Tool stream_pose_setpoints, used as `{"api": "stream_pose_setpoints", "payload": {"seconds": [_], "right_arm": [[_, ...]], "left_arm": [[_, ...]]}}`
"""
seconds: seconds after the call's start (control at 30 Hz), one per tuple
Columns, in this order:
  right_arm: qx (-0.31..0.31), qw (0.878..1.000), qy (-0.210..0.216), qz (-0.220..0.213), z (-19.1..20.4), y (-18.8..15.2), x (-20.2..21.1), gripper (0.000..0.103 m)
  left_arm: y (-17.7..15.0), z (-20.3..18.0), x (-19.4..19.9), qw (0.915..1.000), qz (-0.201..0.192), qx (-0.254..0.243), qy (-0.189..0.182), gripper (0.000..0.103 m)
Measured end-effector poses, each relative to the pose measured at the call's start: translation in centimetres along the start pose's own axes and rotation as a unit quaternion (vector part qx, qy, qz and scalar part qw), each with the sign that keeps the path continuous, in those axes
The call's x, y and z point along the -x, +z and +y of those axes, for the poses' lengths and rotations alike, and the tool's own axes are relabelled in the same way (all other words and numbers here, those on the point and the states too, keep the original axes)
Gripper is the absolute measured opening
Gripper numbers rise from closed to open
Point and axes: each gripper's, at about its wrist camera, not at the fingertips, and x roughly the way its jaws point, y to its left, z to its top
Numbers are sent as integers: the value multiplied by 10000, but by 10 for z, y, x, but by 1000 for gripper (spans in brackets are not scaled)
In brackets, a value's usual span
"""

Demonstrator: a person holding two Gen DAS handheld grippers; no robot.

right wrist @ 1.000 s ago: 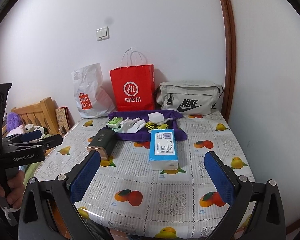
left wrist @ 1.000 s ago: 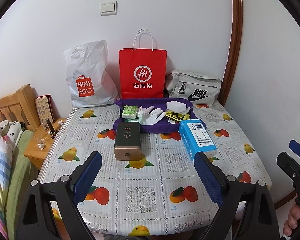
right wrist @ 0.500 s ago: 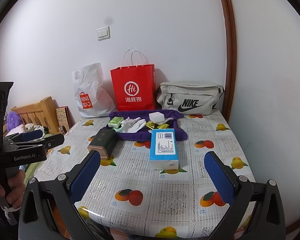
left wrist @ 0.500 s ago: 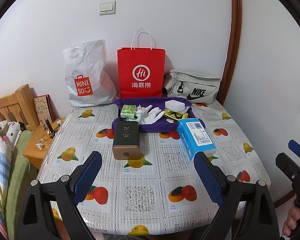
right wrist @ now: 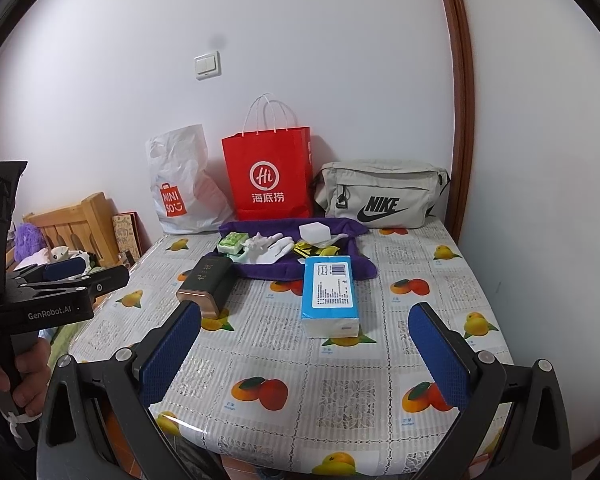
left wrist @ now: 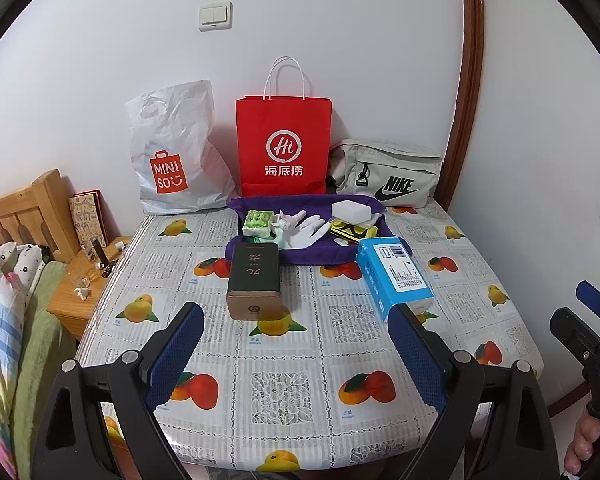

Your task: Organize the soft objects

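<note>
A purple cloth tray lies at the far middle of the table. In it are a green tissue pack, white gloves, a white sponge block and yellow-black packets. A blue tissue pack and a dark box lie in front of it. My left gripper and right gripper are both open and empty, held over the table's near edge.
A white Miniso bag, a red paper bag and a grey Nike bag stand against the back wall. A wooden bedside stand and bed are at the left. The fruit-print table ends near a wall at the right.
Both grippers have drifted back and up slightly, so the table sits a little lower and smaller in view. Nothing on the table has moved.
</note>
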Motion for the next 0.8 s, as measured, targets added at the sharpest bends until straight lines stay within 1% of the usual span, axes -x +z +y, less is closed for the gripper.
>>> {"api": "stream_pose_setpoints", "payload": {"seconds": [0.8], "right_arm": [[16, 10000, -41, 2, -3, 0, 1, 102]], "left_arm": [[-1, 0, -1, 10000, 1, 40, 10, 93]]}}
